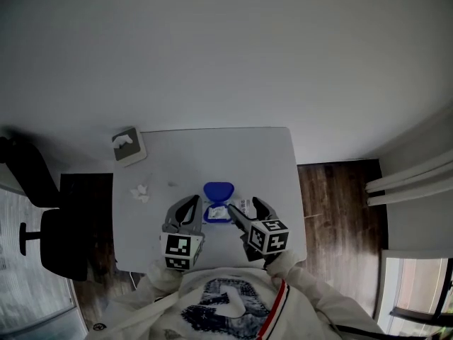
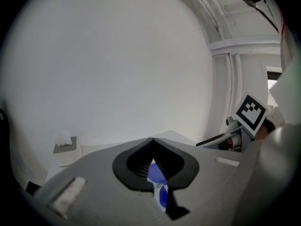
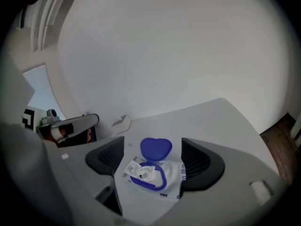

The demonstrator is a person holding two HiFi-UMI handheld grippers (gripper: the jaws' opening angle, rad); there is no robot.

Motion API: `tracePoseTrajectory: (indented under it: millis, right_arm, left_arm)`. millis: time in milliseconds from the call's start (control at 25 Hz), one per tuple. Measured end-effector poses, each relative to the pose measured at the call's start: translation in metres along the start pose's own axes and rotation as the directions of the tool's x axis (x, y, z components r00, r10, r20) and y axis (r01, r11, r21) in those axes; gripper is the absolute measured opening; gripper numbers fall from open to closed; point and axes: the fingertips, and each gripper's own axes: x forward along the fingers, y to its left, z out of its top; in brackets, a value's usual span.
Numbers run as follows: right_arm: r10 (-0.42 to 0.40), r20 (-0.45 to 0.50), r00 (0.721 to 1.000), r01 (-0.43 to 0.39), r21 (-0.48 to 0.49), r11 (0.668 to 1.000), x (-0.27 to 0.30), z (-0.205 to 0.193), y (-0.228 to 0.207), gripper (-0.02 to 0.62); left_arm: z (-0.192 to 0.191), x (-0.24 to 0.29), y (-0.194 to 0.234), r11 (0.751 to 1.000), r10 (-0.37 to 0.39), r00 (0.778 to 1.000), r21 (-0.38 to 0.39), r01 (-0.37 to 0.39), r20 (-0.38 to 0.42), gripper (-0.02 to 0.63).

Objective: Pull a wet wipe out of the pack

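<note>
The wet wipe pack (image 1: 218,210) lies flat near the table's front edge, white with a blue lid (image 3: 155,148) flipped open toward the far side. A crumpled white wipe end (image 3: 142,172) sticks up in the blue-rimmed opening. My right gripper (image 3: 151,146) is open just above the pack, one jaw on each side, and touches nothing. It stands at the pack's right (image 1: 248,211) in the head view. My left gripper (image 2: 151,142) is shut with its tips meeting, and the blue pack (image 2: 155,173) shows through the gap below them. That gripper (image 1: 185,207) sits just left of the pack.
A grey-topped tissue box (image 1: 127,146) stands at the table's far left corner. A few crumpled white wipes (image 1: 140,192) lie left of the pack. A black office chair (image 1: 49,225) stands off the table's left edge. Wood floor (image 1: 340,204) lies to the right.
</note>
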Motion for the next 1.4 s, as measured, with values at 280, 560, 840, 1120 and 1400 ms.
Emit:
tracePoseTrajectory:
  millis: [280,560,840,1120,1400]
  right_arm:
    - [0.0,-0.093,0.996,-0.005,-0.054,0.999,0.019,-0.026,-0.001,0.344]
    - [-0.02,-0.163,0.986,0.007,-0.08,0.997,0.04,-0.052,-0.002,0.284]
    - [-0.01,-0.23,0.973,-0.009,-0.084,0.996,0.059,-0.079,0.0,0.245]
    - [0.01,-0.256,0.967,-0.031,-0.078,0.996,0.073,-0.094,0.008,0.202]
    - [0.007,-0.275,0.961,-0.029,-0.078,0.997,0.08,-0.104,0.014,0.15]
  left_arm:
    - [-0.001,-0.001,0.005,1.0,-0.019,1.0,0.005,0.019,0.007,0.005]
    - [0.0,-0.004,0.004,0.999,-0.04,0.999,0.017,0.039,0.002,0.005]
    - [0.002,-0.006,0.001,0.998,-0.048,0.999,0.028,0.048,-0.003,0.005]
    - [-0.008,-0.009,0.007,0.999,-0.039,0.999,0.018,0.04,-0.031,0.005]
    - [-0.012,-0.014,0.014,0.999,-0.033,0.998,0.009,0.034,-0.049,0.005]
